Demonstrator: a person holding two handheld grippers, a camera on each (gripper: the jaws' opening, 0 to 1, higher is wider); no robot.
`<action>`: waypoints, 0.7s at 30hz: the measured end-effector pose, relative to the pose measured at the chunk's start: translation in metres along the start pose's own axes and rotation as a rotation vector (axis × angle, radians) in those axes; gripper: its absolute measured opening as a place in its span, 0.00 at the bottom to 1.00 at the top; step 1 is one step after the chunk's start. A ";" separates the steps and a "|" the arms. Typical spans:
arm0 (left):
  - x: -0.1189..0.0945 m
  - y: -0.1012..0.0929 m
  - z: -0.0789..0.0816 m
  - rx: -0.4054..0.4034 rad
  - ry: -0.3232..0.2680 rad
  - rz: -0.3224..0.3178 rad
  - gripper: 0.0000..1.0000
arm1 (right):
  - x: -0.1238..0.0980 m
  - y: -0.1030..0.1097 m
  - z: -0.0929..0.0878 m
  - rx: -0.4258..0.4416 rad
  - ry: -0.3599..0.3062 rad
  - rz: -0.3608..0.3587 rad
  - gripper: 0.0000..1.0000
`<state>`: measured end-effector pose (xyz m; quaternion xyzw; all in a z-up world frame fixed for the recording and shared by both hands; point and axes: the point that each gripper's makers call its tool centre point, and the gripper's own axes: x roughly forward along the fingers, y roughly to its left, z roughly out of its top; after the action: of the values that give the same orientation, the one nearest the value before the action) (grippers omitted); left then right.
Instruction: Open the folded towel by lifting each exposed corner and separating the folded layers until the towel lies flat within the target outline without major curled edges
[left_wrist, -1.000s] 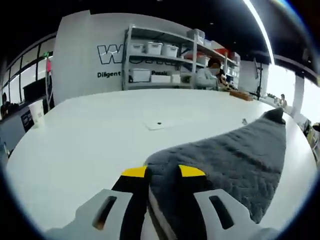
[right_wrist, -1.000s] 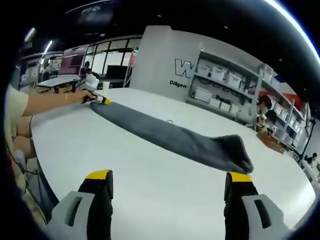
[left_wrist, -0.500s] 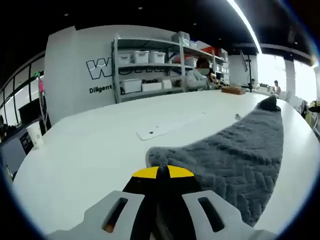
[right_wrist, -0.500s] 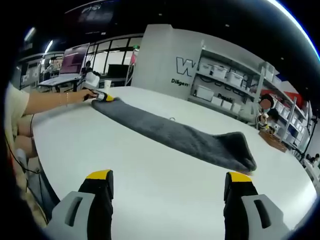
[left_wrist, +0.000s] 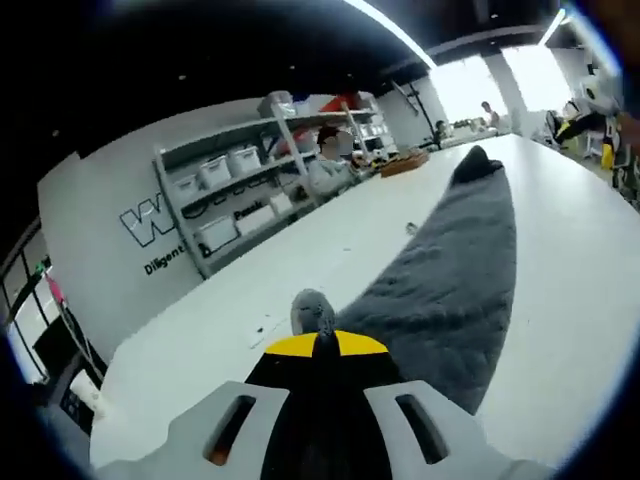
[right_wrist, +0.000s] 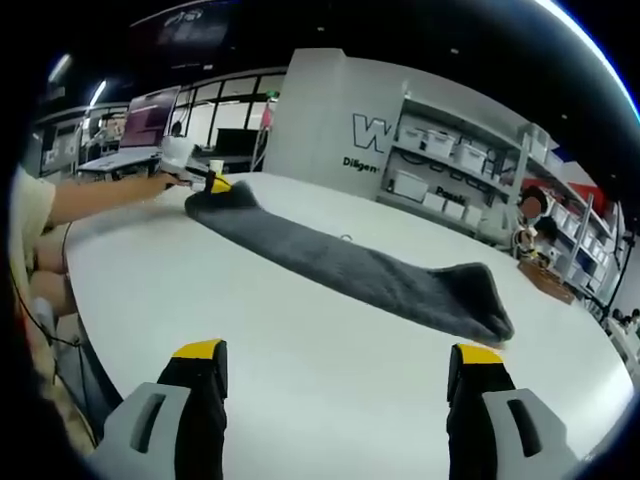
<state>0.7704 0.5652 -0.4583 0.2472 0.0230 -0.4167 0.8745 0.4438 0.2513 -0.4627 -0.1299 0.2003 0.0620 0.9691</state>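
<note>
Left gripper (left_wrist: 318, 345) hides the towel (left_wrist: 455, 270) corner it pinches.

towel (right_wrist: 350, 268): grey, folded long | on table | one corner raised

Towel (right_wrist: 350, 270): dark grey cloth, matt, with a soft quilted herringbone texture visible in the left gripper view (left_wrist: 450, 270). Bench (right_wrist: 300, 350): smooth white surface of low sheen, lightly reflecting the ceiling light. Left gripper (left_wrist: 315, 345) and right gripper (right_wrist: 338, 352): jaws of matt black plastic with yellow tips, on pale grey, smooth plastic bodies. Shelving (right_wrist: 450, 170): grey metal-looking frame carrying white, smooth plastic bins. Wall panel (right_wrist: 320, 110): flat white, matt, with dark lettering.
</note>
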 end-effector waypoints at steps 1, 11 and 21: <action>-0.003 -0.009 0.006 0.018 -0.009 -0.024 0.03 | 0.000 0.000 0.000 0.002 0.000 0.001 0.91; -0.025 -0.055 0.024 -0.001 -0.059 -0.197 0.03 | -0.002 0.001 -0.004 0.009 0.003 0.005 0.91; -0.033 -0.084 -0.004 0.078 0.018 -0.297 0.04 | 0.000 0.003 -0.006 0.013 0.008 0.010 0.90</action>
<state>0.6875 0.5463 -0.4885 0.2788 0.0510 -0.5399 0.7926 0.4411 0.2521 -0.4690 -0.1229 0.2052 0.0649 0.9688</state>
